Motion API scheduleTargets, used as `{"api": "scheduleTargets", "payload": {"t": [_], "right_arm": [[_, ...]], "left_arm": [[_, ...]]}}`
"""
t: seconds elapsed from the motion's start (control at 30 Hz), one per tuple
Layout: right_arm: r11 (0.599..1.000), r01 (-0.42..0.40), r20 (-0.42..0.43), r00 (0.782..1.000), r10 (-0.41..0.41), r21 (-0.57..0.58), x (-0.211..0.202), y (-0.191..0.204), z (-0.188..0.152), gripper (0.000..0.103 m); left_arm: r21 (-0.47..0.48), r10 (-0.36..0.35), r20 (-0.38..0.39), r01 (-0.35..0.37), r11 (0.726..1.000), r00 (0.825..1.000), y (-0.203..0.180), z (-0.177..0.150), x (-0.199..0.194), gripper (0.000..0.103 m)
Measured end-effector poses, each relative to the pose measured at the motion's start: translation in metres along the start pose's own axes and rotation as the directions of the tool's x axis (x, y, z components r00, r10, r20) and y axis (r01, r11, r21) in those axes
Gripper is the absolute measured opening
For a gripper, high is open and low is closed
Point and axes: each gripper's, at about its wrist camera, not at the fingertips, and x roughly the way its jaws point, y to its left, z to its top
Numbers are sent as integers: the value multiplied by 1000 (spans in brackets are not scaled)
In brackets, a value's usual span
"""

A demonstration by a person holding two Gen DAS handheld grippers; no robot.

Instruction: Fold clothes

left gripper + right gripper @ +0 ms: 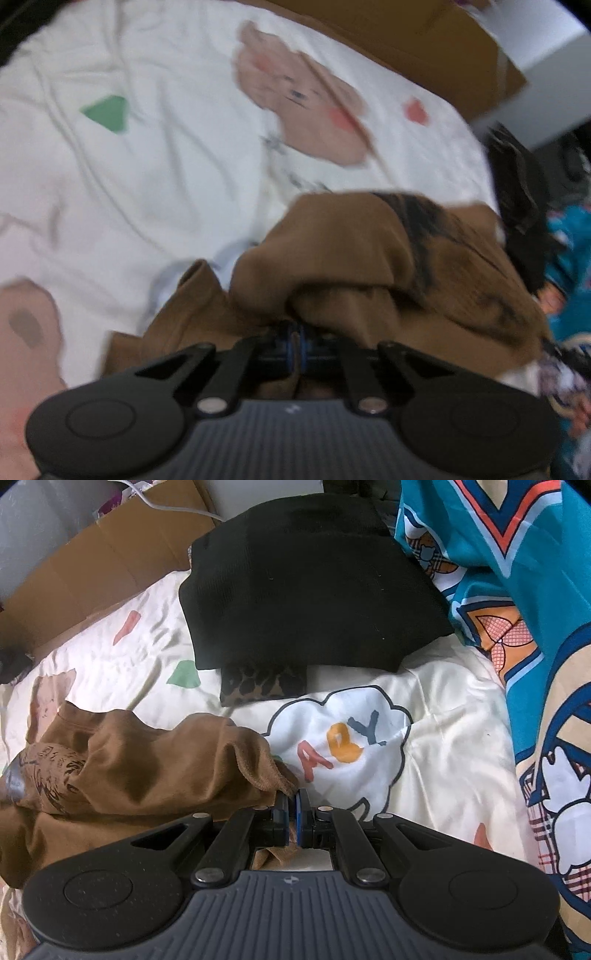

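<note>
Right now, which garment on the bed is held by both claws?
The brown garment, crumpled and printed; the folded black garment lies untouched behind it.

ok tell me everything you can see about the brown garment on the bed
The brown garment looks like soft, slightly fuzzy fabric with a dark printed graphic on part of it. It lies crumpled and bunched, not yet folded, on the cream cartoon-print bedcover. The right gripper is shut on one edge of it, and the left gripper is shut on another bunched part. It sits apart from the folded black garment further back.
</note>
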Motion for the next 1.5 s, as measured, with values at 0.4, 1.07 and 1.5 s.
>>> {"api": "scheduleTargets", "payload": {"t": [0.4,1.07,1.5], "right_arm": [[999,-48,-4,999,48,23,4,3,-3,2],[998,-55,83,995,54,21,7,2,-1,3],[997,-46,30,998,47,-56,14,10,10,5]], "left_arm": [[175,-104,-115,123,977,988,-63,-38,13,4],[489,-96,-231,201,849,968,-135,-90,7,34],[504,51,-103,8,864,993,-153,-23,-68,64]]}}
